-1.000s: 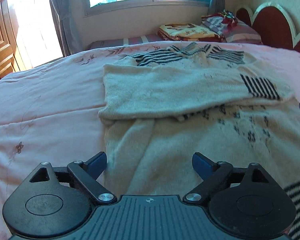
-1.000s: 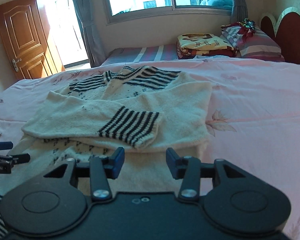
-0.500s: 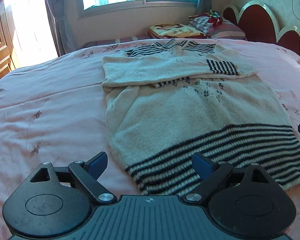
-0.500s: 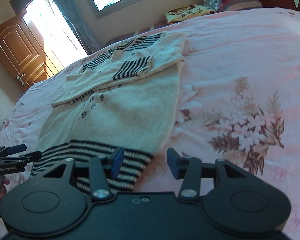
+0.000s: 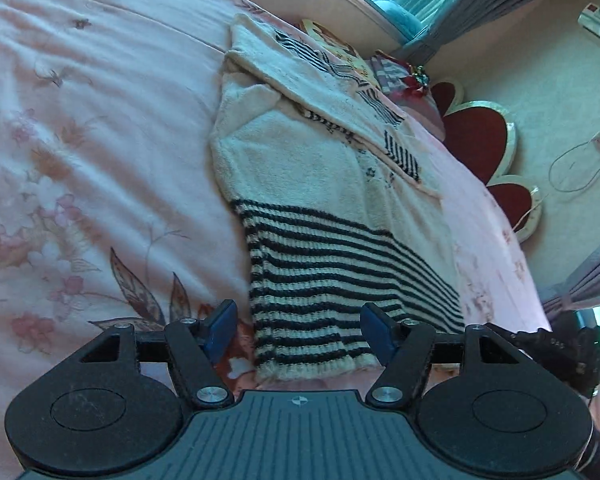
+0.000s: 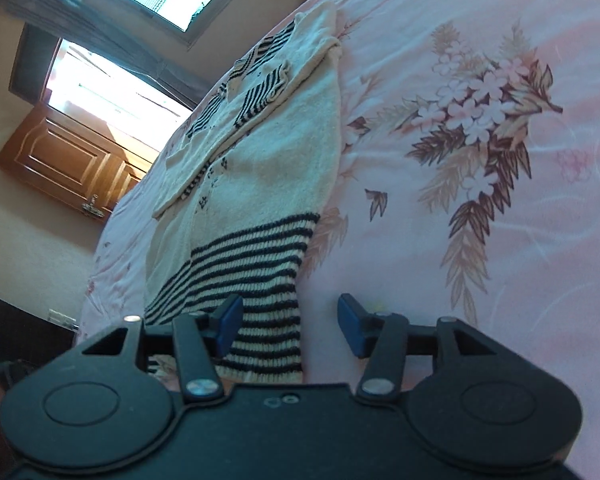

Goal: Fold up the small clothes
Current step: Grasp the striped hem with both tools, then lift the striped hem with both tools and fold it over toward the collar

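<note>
You are lining up both grippers, left gripper [image 5: 299, 330] and right gripper [image 6: 289, 325], jaws released and holding nothing, at the striped hem of the sweater [image 5: 324, 184] lying on the bed [image 5: 80, 140], where pinching each hem corner likely comes next.

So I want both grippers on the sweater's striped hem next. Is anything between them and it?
Nothing visible. The left gripper and right gripper are open, right at the striped hem of the sweater, with only pink bedspread around it.
</note>
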